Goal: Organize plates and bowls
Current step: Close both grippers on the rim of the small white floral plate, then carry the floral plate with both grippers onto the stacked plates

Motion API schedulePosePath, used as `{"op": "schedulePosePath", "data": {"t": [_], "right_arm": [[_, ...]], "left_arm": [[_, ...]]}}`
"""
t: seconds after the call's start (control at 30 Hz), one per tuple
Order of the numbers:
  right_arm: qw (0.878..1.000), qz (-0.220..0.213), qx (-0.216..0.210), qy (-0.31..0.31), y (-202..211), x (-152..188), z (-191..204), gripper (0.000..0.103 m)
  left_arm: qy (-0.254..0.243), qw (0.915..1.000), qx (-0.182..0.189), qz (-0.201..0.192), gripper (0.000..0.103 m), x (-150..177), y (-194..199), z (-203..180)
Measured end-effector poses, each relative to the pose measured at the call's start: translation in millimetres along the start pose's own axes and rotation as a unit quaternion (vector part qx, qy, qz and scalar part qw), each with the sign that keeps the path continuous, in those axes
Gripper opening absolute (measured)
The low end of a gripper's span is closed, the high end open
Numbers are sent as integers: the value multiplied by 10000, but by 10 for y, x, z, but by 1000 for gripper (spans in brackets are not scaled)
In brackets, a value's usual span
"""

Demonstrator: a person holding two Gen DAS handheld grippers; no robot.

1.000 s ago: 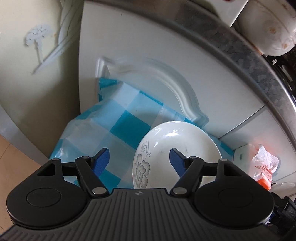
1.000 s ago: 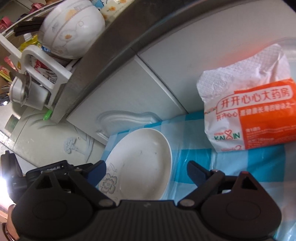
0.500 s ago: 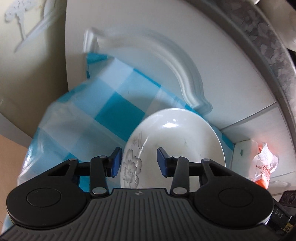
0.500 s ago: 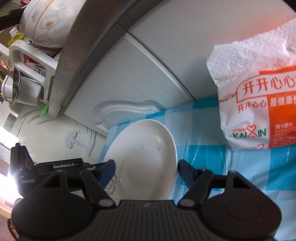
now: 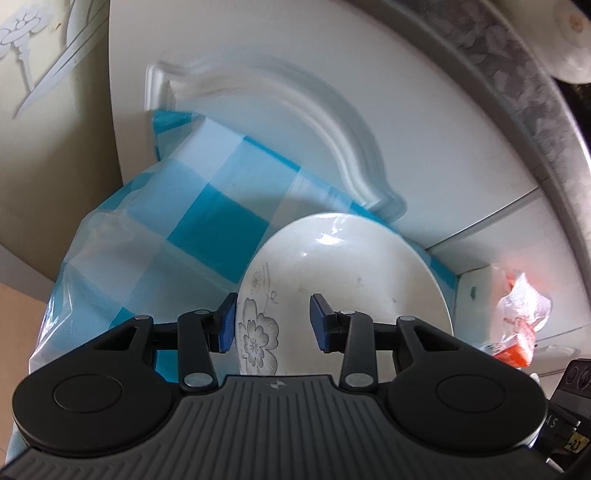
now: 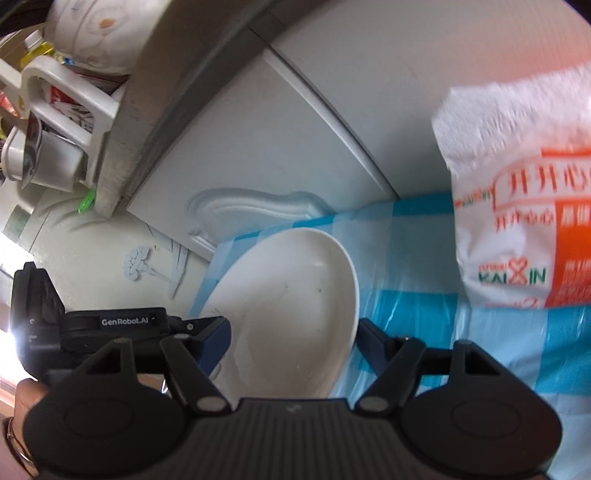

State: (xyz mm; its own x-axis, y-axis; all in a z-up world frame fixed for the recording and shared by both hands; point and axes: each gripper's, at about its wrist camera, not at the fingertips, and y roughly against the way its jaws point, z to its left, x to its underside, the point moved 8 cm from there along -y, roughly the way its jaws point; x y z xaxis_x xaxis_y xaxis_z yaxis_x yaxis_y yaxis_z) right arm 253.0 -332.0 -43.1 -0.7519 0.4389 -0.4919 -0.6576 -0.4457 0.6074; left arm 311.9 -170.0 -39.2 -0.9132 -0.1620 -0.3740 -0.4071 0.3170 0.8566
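A white deep plate [image 5: 351,280] with a grey flower print lies on a blue checked cloth [image 5: 207,221]. My left gripper [image 5: 273,325] is at its left rim with jaws closing. The rim and flower print lie between the pads, and the left pad stands just outside the edge. In the right wrist view the same plate [image 6: 291,295] fills the middle. My right gripper [image 6: 291,339] straddles its near right rim with jaws apart, the right finger [image 6: 369,341] just outside the edge. The left gripper's black housing [image 6: 110,321] shows at the plate's far side.
White cabinet doors [image 5: 295,110] rise right behind the cloth under a grey counter edge [image 5: 535,110]. An orange and white printed bag [image 6: 517,229] lies to the plate's right. A dish rack [image 6: 62,110] with a floral bowl [image 6: 92,29] stands on the counter.
The left gripper sank toward the plate and its jaws narrowed around the left rim. The right gripper came closer and its jaws narrowed a little around the right rim. The plate stayed put.
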Motion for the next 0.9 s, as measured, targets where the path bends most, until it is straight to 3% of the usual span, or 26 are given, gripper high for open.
{"op": "schedulePosePath", "data": {"t": [0.23, 0.9], "right_arm": [[9976, -168, 305, 599, 103, -18, 151, 75], [9899, -623, 132, 1263, 789, 45, 632, 76]], "left_arm": [[-98, 9999, 24, -119, 43, 3, 113, -116], [-237, 9967, 201, -746, 43, 160, 1052, -396]]}}
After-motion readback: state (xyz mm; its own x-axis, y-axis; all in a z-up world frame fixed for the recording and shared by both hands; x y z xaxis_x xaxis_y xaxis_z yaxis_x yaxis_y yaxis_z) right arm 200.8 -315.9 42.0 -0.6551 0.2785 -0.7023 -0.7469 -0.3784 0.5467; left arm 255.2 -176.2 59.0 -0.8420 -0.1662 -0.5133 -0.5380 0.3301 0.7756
